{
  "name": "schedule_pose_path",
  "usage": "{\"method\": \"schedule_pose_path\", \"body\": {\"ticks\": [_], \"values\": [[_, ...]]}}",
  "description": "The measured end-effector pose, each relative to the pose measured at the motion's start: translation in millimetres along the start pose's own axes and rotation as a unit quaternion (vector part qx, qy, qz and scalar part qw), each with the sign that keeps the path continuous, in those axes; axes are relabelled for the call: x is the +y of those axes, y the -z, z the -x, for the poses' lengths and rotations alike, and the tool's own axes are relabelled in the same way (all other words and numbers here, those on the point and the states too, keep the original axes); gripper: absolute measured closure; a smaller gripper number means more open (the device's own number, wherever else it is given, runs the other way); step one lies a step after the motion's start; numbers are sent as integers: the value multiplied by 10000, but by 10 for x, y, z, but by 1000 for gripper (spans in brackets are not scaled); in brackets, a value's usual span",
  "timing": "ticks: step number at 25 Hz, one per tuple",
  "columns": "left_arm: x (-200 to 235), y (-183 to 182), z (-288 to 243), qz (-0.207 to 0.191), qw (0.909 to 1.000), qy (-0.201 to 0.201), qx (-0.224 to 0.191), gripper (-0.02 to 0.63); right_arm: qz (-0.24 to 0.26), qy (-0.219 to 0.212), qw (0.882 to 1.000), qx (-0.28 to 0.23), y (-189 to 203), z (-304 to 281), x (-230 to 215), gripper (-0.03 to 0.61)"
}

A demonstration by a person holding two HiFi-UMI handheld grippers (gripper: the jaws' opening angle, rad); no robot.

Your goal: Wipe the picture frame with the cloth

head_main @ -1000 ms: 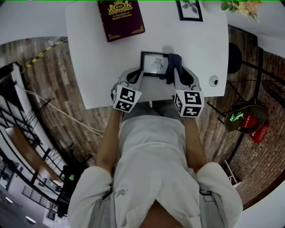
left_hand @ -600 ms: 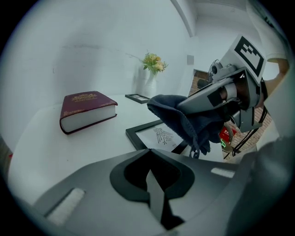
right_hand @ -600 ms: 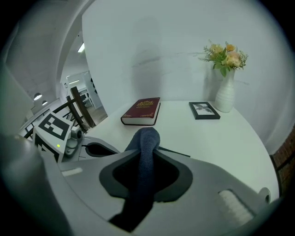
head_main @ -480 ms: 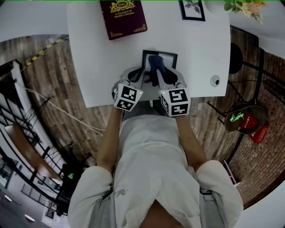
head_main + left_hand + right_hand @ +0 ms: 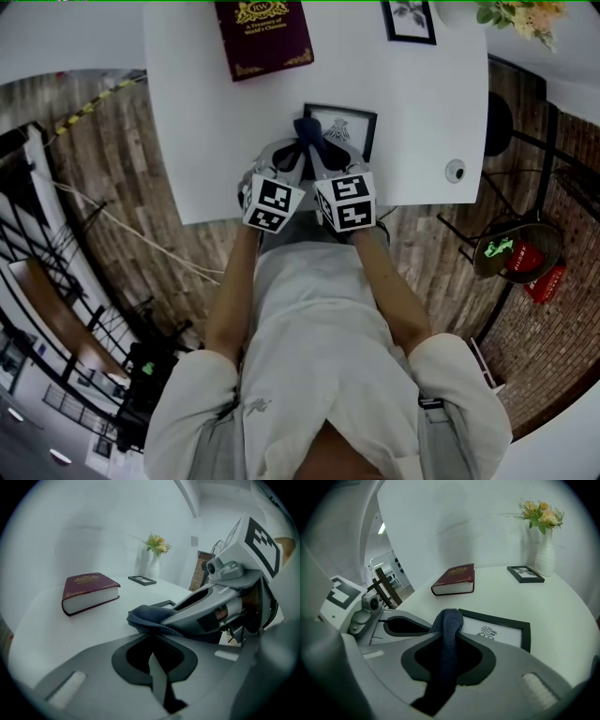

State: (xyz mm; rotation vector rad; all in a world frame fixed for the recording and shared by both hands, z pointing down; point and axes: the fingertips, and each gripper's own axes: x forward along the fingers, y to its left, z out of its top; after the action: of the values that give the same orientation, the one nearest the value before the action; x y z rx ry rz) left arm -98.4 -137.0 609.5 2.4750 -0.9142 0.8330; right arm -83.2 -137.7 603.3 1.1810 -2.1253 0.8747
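**Cloth on the frame's left edge**

My right gripper [image 5: 447,620] is clamped on the dark cloth [image 5: 449,634], which hangs back between its jaws and rests on the left edge of the picture frame [image 5: 506,625]. The frame lies flat on the white table [image 5: 206,141], at 12 o'clock from me. My left gripper [image 5: 151,644] has its jaws together with nothing in them, just beside the cloth.

At 1 o'clock a white vase [image 5: 545,550] holds flowers [image 5: 541,513]. From the head view the vase is cut off. A small frame [image 5: 526,573] lies beside it and a red book [image 5: 457,581] at 11 o'clock.

The cloth and my right gripper hide the picture frame's near left corner.
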Motion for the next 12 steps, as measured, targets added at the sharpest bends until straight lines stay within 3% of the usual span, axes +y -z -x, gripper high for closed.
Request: {"method": "schedule_pose_path", "body": {"ticks": [12], "values": [[0,-2,5,-17,10000,-65,36,594,197,263,9995,3,56,-26,-75,517]]}}
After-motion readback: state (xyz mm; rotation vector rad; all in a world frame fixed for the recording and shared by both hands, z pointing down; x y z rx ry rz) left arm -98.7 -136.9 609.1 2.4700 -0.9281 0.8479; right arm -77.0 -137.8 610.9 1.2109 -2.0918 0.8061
